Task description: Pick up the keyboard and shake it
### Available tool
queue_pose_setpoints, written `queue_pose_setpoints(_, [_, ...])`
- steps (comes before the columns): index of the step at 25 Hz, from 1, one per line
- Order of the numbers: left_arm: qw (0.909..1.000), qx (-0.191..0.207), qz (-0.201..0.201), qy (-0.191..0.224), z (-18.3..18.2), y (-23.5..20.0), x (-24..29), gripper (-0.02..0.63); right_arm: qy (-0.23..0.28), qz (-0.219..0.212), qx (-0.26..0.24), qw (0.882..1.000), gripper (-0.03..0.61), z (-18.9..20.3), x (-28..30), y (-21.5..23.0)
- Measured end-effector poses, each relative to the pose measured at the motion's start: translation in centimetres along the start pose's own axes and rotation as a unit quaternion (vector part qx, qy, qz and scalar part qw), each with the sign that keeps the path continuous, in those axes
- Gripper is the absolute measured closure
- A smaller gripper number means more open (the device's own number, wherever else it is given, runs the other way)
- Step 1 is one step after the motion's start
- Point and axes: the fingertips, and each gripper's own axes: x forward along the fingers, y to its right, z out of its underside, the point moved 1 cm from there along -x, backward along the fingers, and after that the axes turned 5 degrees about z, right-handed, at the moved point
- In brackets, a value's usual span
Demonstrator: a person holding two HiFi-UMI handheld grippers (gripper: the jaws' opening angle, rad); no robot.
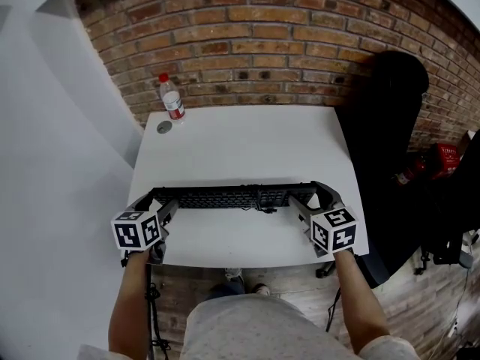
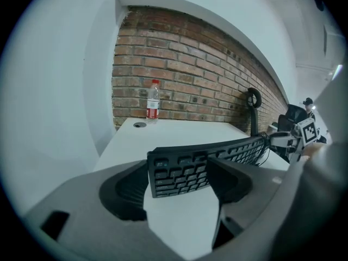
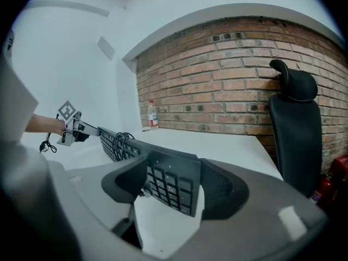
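Left hand-held gripper [image 2: 178,171] is clamped on the keyboard's [image 1: 232,198] left end and the right hand-held gripper [image 3: 171,178] on the numpad end. Both sets of jaws stand wide, pads against the long edges. The keyboard spans between them over the near half of the surface [image 1: 240,141], tipped keys-toward-person, and looks lifted clear. Main risk: each hold is only on a short end of hard, smooth plastic, so a sharp shake could let one end slide out and drop. If the hands go out of sync, the long thin body twists or bows. The looped cable [image 3: 123,140] hangs loose mid-span and could whip or snag on the surface edge. The bottle [image 1: 172,97] and small grey disc [image 1: 163,127] at the far left corner are well apart, so low risk. Materials: matte black slab, low keycaps, rigid but slim; pads dark, curved and ribbed; surface white, flat and slick; wall rough brick.
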Motion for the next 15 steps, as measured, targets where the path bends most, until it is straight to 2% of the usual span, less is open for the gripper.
queue_pose_setpoints(15, [0.9991, -0.01, -0.037, -0.018, 4.2, 1.4, -3.4, 0.295, -0.013, -0.018, -0.057, 0.998, 0.272, 2.4, -3.6, -2.1])
